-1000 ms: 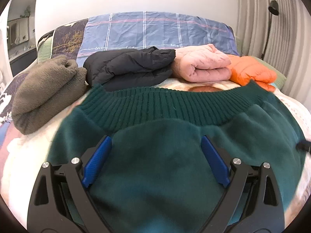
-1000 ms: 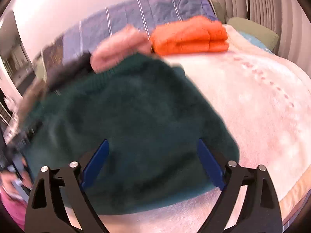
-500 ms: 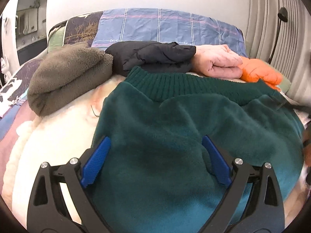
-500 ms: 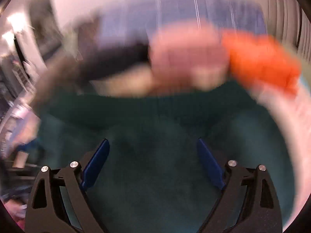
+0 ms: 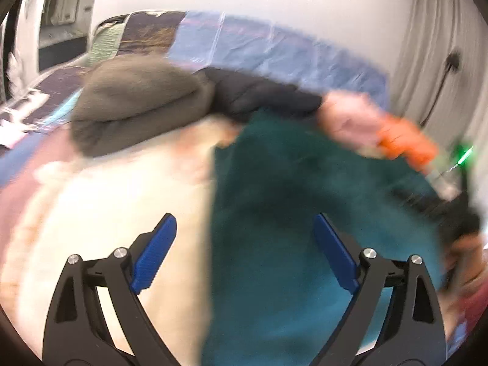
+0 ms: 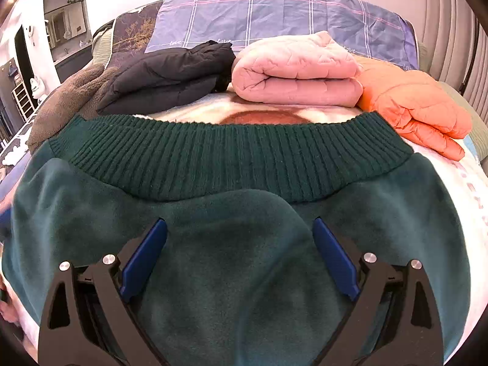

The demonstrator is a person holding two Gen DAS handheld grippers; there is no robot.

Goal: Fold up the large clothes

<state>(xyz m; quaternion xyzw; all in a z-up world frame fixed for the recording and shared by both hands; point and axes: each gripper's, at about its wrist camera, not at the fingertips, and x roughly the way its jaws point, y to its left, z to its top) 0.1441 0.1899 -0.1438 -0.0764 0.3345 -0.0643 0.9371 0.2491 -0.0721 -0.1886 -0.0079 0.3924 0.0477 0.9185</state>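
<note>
The dark green fleece sweater (image 6: 244, 244) fills the lower frame, ribbed hem toward 4 folded garments. Both the left gripper (image 5: 244, 253) and right gripper (image 6: 241, 256) hang spread, empty; the next fold, I'd judge, needs an edge pinched.

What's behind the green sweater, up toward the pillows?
Behind the green sweater, four folded garments lie in a row: brown fleece, black jacket, pink jacket, orange jacket. The blanket under the sweater is covered.
</note>
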